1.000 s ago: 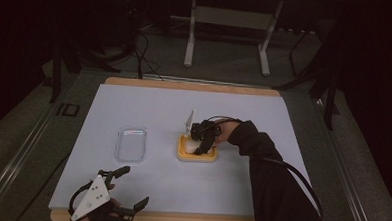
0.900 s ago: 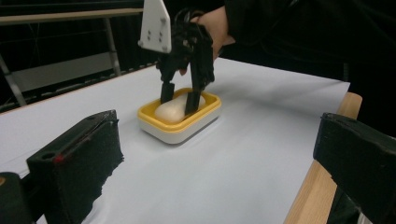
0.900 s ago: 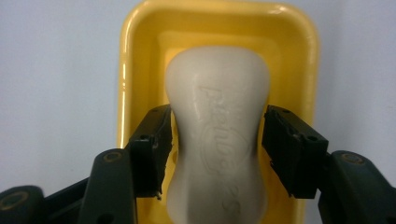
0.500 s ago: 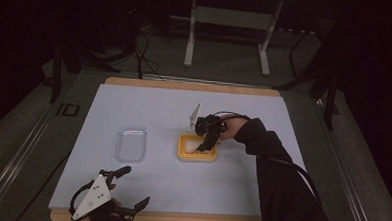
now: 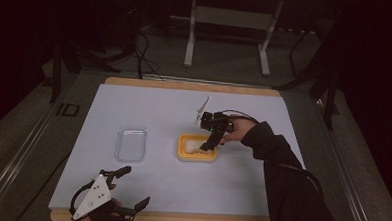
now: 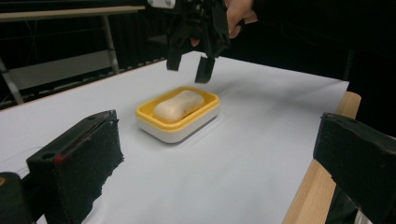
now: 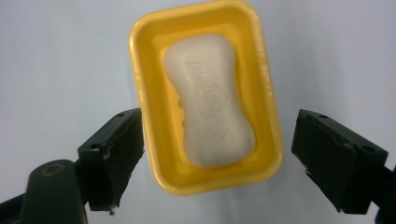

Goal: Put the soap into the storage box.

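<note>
high view / right gripper (image 5: pixel 208 145): hangs over the yellow soap dish (image 5: pixel 198 148), tips pointing down at its right half, nothing between the jaws; jaws have just been opening.
high view / soap bar (image 5: pixel 197 149): pale patch in the dish, shape too small to tell.
high view / clear lid (image 5: pixel 131 143): lies flat just left of the dish, a strip of bare sheet between them.
high view / left gripper (image 5: pixel 130 191): at the near left edge of the white sheet (image 5: pixel 149 108), well apart from dish and lid, jaws spread, holding nothing.
high view / room: wide bare sheet behind, right of and in front of the dish; wooden table edge (image 5: pixel 185 85) shows at the far side and along the near side.
left gripper view / own jaws: stand wide apart at both bottom corners, empty.
left gripper view / dish (image 6: pixel 178 113): white base under the yellow tray, a detail lost from above; soap (image 6: pixel 179 104) lies lengthwise inside, below rim level at its ends.
left gripper view / right gripper (image 6: pixel 187 65): clear air gap between its tips and the dish rim, not touching.
left gripper view / edge: wooden table border at right, sheet ends just beside it.
right gripper view / own jaws: wide open, wider than the dish's short side, gripping nothing.
right gripper view / dish (image 7: pixel 148 93): seen straight down; left jaw overlaps its lower left rim in the picture.
right gripper view / soap (image 7: pixel 210 100): waisted bar with embossed lettering, unreadable; sits centred, gap to the rim all round.
</note>
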Available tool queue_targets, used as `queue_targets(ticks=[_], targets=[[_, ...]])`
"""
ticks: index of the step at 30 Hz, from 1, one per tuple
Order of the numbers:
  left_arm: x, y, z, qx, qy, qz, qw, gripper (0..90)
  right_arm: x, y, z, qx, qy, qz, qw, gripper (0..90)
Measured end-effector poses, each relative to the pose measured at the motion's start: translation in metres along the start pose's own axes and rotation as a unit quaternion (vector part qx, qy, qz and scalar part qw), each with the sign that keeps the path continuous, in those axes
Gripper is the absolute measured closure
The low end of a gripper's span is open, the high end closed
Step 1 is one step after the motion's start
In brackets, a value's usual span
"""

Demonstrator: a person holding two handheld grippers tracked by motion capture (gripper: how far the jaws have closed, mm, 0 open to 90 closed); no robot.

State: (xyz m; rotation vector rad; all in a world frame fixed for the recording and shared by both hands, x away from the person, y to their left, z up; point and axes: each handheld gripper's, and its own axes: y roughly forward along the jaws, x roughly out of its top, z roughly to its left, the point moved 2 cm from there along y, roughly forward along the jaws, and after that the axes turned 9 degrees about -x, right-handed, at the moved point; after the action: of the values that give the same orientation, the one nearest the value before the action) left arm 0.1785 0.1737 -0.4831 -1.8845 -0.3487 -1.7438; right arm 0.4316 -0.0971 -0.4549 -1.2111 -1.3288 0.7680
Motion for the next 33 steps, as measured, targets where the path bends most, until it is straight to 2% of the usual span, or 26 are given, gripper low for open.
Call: queue_targets(ticks=[1, 2, 3, 6, 7, 10, 14, 18, 21, 23, 26, 27, 29, 30, 33], targets=[[0.0, 0.0, 0.0, 0.0, 0.0, 0.0, 1.0, 1.1, -0.003, -0.003, -0.003, -0.003, 0.016, -0.005, 0.9999, 14.0], [0.0, 0.0, 0.0, 0.0, -0.001, 0.0, 1.0, 1.1, -0.004, -0.005, -0.003, -0.006, 0.019, -0.006, 0.9998, 13.7], [0.0, 0.0, 0.0, -0.001, 0.0, 0.0, 1.0, 1.1, -0.007, -0.008, -0.004, -0.019, 0.028, -0.014, 0.9993, 13.7], [0.0, 0.001, 0.0, -0.001, -0.001, 0.001, 1.0, 1.1, -0.008, -0.01, -0.005, -0.026, 0.035, -0.016, 0.9989, 13.7], [0.0, 0.001, 0.0, -0.001, 0.0, 0.002, 1.0, 1.1, -0.011, -0.015, -0.005, -0.031, 0.052, -0.024, 0.9979, 13.0], [0.0, 0.001, 0.0, -0.001, 0.0, 0.002, 1.0, 1.1, -0.017, -0.018, -0.005, -0.03, 0.078, -0.022, 0.9962, 13.1], [0.0, 0.001, 0.0, -0.002, -0.001, 0.002, 1.0, 1.1, -0.026, -0.016, -0.001, -0.052, 0.101, -0.017, 0.9934, 13.7], [0.0, 0.002, 0.0, -0.002, -0.001, 0.002, 1.0, 1.1, -0.035, -0.014, 0.005, -0.075, 0.139, -0.019, 0.9873, 14.0], [-0.001, 0.002, 0.0, -0.002, -0.001, 0.003, 1.0, 1.1, -0.042, -0.014, 0.01, -0.083, 0.16, -0.031, 0.9832, 14.1], [-0.001, 0.002, 0.0, -0.002, -0.001, 0.003, 1.0, 1.1, -0.045, -0.014, 0.011, -0.083, 0.165, -0.037, 0.9821, 14.1], [-0.001, 0.002, 0.0, -0.002, 0.0, 0.004, 1.0, 1.1, -0.054, -0.014, 0.016, -0.082, 0.184, -0.05, 0.9782, 14.1], [-0.001, 0.002, 0.0, -0.002, 0.0, 0.005, 1.0, 1.1, -0.058, -0.015, 0.017, -0.093, 0.186, -0.055, 0.9766, 14.1], [-0.001, 0.002, 0.0, -0.003, 0.0, 0.005, 1.0, 1.1, -0.064, -0.016, 0.02, -0.095, 0.202, -0.063, 0.9727, 14.0], [-0.001, 0.002, 0.0, -0.003, 0.0, 0.005, 1.0, 1.1, -0.068, -0.017, 0.022, -0.105, 0.212, -0.069, 0.9692, 14.1], [-0.001, 0.002, 0.0, -0.003, -0.001, 0.005, 1.0, 1.1, -0.079, -0.02, 0.026, -0.1, 0.23, -0.081, 0.9647, 13.8]])
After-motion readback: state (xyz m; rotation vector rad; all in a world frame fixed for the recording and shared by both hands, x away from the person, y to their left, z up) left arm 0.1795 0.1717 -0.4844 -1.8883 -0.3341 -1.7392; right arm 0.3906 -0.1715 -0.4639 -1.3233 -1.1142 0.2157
